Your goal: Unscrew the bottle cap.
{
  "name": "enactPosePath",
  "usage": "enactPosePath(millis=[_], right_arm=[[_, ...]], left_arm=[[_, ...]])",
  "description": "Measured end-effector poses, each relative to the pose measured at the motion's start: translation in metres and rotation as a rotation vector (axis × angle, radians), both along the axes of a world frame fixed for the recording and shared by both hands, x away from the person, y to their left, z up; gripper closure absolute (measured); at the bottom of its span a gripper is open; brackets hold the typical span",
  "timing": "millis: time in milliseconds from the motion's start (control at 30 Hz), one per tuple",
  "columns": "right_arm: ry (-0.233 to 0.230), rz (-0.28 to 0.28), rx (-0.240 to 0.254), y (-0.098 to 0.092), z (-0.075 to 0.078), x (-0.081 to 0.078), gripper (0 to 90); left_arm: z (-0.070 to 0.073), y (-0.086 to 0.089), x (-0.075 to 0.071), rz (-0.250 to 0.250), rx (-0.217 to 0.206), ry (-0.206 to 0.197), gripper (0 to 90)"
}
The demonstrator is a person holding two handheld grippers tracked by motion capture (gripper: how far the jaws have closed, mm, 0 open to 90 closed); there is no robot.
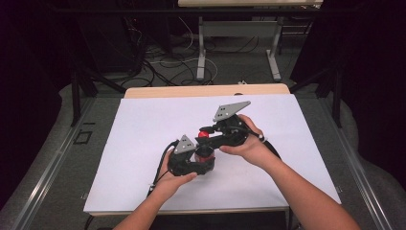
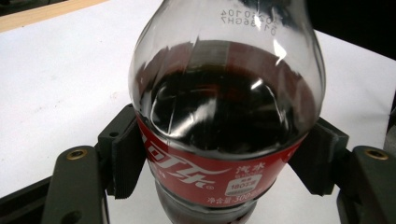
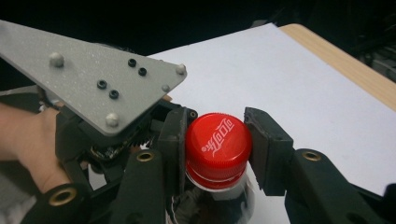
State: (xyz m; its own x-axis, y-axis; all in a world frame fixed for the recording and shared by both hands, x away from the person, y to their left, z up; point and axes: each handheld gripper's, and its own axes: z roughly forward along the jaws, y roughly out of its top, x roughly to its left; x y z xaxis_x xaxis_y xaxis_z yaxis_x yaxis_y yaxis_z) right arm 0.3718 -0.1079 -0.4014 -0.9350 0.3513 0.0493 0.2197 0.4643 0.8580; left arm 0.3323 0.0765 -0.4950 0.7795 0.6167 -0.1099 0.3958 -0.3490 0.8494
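Nearest me, my two forearms come in from the bottom of the high view, and my left gripper [image 1: 197,160] is clamped around the body of the cola bottle [image 2: 224,116], its ribbed pads [image 2: 125,156] pressing on the red label [image 2: 205,175] from both sides. That bottle stands upright on the white sheet [image 1: 143,124] covering the table [image 1: 206,90], a little my side of its middle. Dark cola fills it up to the shoulder, so it is close to full.

Just beyond, my right gripper [image 3: 215,142] comes in from the right and is clenched on the red cap [image 3: 217,145], one jaw touching each side of it. The grey three-cornered plate [image 3: 91,77] of the left gripper sits just beside the cap in the right gripper view.

I judge that I am set to twist the cap off. Several things could go wrong from here. If the left pads slide on the slick label, the bottle may spin with the cap and nothing loosens. Squeezing the body too hard as the seal breaks could push fizzy cola out over the sheet. The right jaws hold only the cap's shallow ribbed edge, so a tilted twist might slip them off.

Farther back, cables [image 1: 167,62] lie on the floor around a second table's legs [image 1: 201,48].
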Motion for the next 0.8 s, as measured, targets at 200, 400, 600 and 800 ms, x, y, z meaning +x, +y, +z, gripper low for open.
enactPosePath(millis=[200, 400, 600, 800], right_arm=[[-0.021, 0.121, -0.018, -0.005, 0.002, 0.008, 60.4], [-0.038, 0.079, 0.010, -0.004, 0.002, 0.002, 47.1], [-0.043, -0.118, 0.047, 0.001, 0.000, -0.018, 47.4], [-0.105, -0.174, 0.017, 0.005, -0.005, -0.030, 51.0]], left_arm=[[0.000, -0.001, 0.000, -0.018, 0.003, -0.017, 29.6], [0.000, 0.001, 0.001, -0.002, 0.016, -0.008, 29.5], [0.000, 0.003, 0.002, 0.013, 0.011, -0.007, 29.6], [0.000, 0.000, 0.000, 0.013, 0.017, -0.009, 29.6]])
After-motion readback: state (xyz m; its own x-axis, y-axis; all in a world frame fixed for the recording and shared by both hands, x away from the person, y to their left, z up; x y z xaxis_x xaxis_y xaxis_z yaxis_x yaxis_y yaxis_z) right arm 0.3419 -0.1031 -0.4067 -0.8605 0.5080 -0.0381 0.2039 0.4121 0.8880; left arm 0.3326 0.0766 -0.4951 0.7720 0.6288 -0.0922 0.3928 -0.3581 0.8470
